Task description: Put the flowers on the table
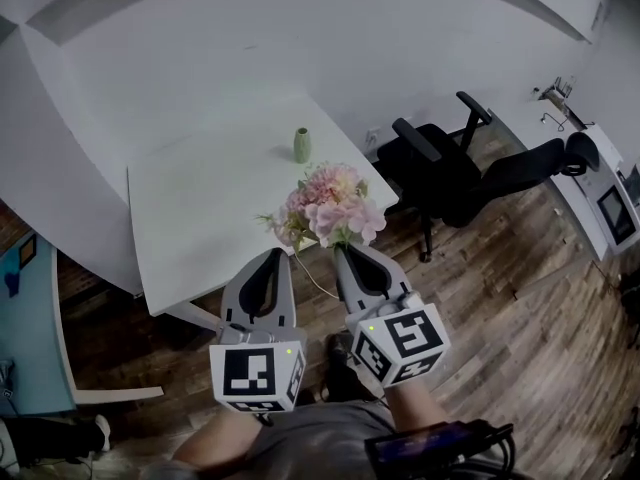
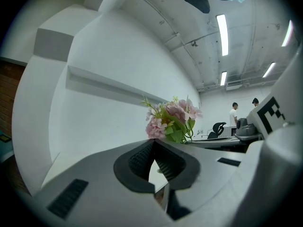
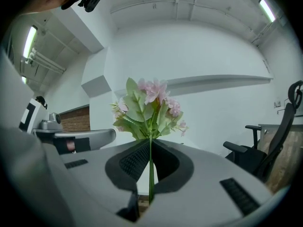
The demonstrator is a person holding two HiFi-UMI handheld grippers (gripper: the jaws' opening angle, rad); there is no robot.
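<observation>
A bunch of pink flowers (image 1: 330,208) with green leaves hangs over the near edge of the white table (image 1: 200,208). My right gripper (image 1: 343,250) is shut on its thin green stem (image 3: 150,174), and the blooms (image 3: 147,109) stand upright just past the jaw tips. To its left, my left gripper (image 1: 280,252) is shut with nothing in it; in the left gripper view the flowers (image 2: 173,119) show just right of its tips (image 2: 154,142). A small green vase (image 1: 301,145) stands further back on the table.
A black office chair (image 1: 470,173) stands right of the table on the wooden floor (image 1: 520,308). A white desk with devices (image 1: 600,193) lines the right wall. Two people (image 2: 234,113) stand far off in the room.
</observation>
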